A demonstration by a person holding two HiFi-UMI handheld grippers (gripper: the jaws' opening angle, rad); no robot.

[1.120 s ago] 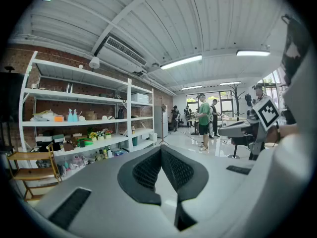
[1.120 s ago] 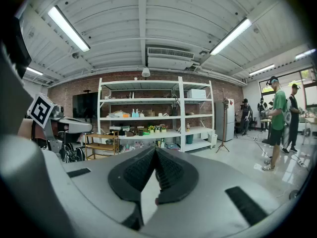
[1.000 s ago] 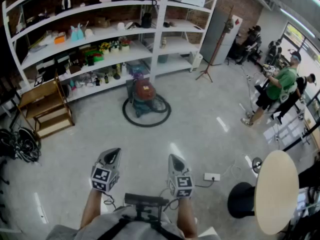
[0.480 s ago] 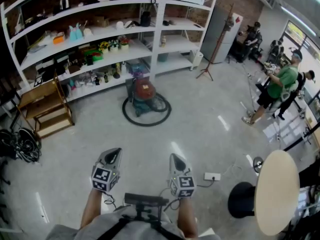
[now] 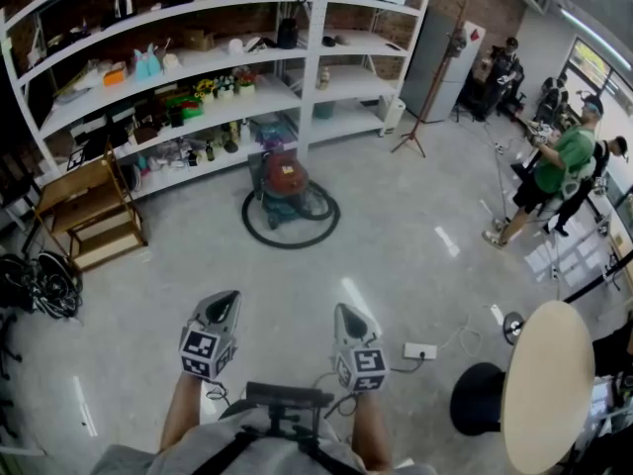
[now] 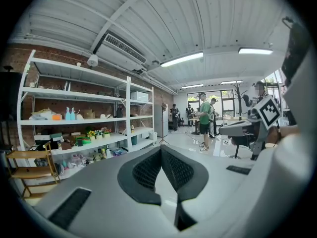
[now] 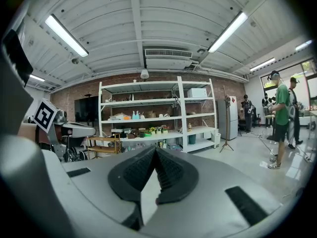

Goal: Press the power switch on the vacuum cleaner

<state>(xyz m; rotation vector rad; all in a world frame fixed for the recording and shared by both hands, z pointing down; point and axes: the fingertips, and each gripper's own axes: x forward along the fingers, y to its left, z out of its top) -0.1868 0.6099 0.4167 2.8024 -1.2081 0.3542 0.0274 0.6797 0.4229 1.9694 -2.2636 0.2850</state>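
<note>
The vacuum cleaner (image 5: 285,187), a red and dark green canister with a black hose coiled around it on the floor, stands in front of the white shelving in the head view. Both grippers are held low and near my body, several steps short of it. My left gripper (image 5: 222,302) is shut with nothing between its pads, and its tips meet in the left gripper view (image 6: 161,148). My right gripper (image 5: 345,312) is shut and empty too, tips together in the right gripper view (image 7: 155,149). The vacuum is hidden behind the jaws in both gripper views.
White shelving (image 5: 178,77) full of small items lines the back wall. A wooden step stool (image 5: 87,216) and black cables (image 5: 40,285) lie left. A power strip (image 5: 419,350) and round table (image 5: 546,379) are at right. People (image 5: 554,171) stand far right, near a tripod (image 5: 407,146).
The view has crept slightly forward toward the vacuum cleaner. Both grippers keep their pose in front of my body, still shut.
</note>
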